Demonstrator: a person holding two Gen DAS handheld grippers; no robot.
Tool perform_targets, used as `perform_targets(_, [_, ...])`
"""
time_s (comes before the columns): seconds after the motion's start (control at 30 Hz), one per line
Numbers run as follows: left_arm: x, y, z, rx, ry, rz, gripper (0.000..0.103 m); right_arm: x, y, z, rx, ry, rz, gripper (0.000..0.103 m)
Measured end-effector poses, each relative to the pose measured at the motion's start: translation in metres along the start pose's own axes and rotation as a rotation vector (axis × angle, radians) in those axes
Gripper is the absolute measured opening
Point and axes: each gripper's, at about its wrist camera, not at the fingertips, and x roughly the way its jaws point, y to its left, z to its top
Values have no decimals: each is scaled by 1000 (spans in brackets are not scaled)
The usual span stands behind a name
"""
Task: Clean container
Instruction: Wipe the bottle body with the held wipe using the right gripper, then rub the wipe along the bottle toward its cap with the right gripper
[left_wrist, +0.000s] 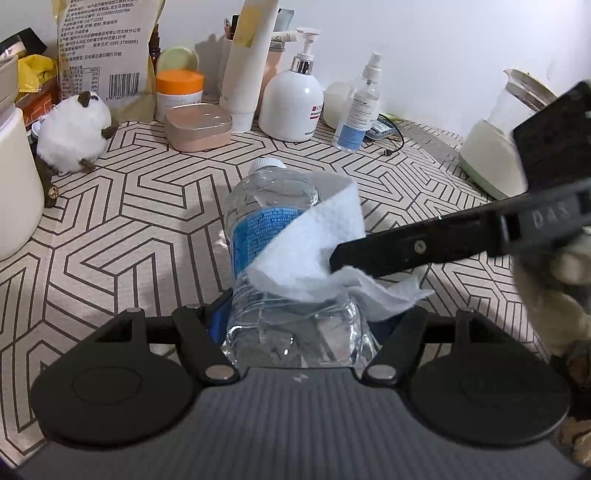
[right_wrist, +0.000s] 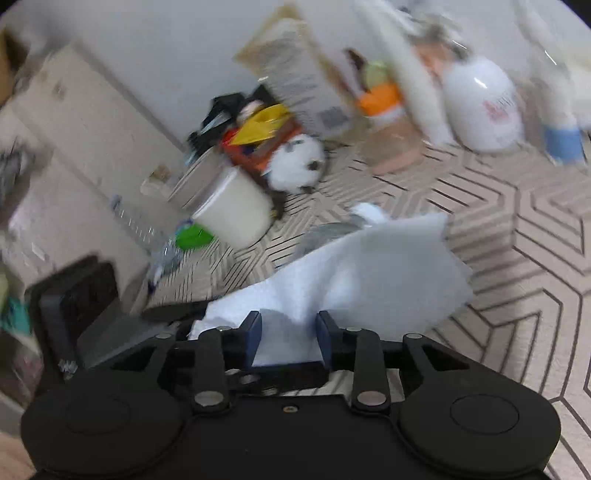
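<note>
A clear plastic water bottle (left_wrist: 266, 229) with a blue label and white cap lies along my left gripper (left_wrist: 295, 328), which is shut on its base end. A white cloth (left_wrist: 314, 236) is draped over the bottle's right side. My right gripper (left_wrist: 334, 264) reaches in from the right and is shut on the cloth against the bottle. In the blurred right wrist view the cloth (right_wrist: 369, 266) fills the space between the blue pads of my right gripper (right_wrist: 288, 336) and hides most of the bottle.
The patterned table mat (left_wrist: 147, 229) carries a pump bottle (left_wrist: 291, 99), a spray bottle (left_wrist: 358, 110), a pink case (left_wrist: 197, 127), an orange-lidded jar (left_wrist: 180, 92), a plush toy (left_wrist: 74, 133), a cream container (left_wrist: 14, 184) at left and a kettle (left_wrist: 495, 155) at right.
</note>
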Motion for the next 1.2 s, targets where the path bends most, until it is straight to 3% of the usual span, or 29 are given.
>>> perform_targets(0.07, [0,0,0,3,0,2,69,1,-16,1,64,-3,23,45])
perform_targets(0.13, [0,0,0,4,-1,3,69,3,-27,1,111,-7,27,59])
perform_targets(0.3, [1,-1,1,3,0,3,70,12,-31,-2,176,0,86,60])
perform_targets(0.33, [1,-2,1,4,-1,3,70,16,-29,-3,186,10,108,65])
perform_targets(0.47, [2,-2,1,10,0,12,70,17,-7,-5,124,20,60,65])
perform_targets(0.57, [1,1,1,14,5,-1,70,10,16,-5,27,4,1,62])
perform_targets(0.63, [1,1,1,14,5,-1,71,7,31,-7,-42,-4,-30,55])
perform_targets(0.9, [1,1,1,20,2,2,72,3,52,-12,-171,-50,-56,38])
perform_targets(1.0, [1,1,0,21,1,-3,74,3,43,-9,-116,-72,-3,31])
perform_targets(1.13, [1,2,1,12,1,-17,75,9,36,-5,-61,-95,56,30])
perform_targets(1.17, [1,2,1,13,0,-21,75,12,32,-4,-35,-99,67,28])
perform_targets(1.2, [0,2,1,15,-3,-26,75,14,28,-2,-10,-102,77,18])
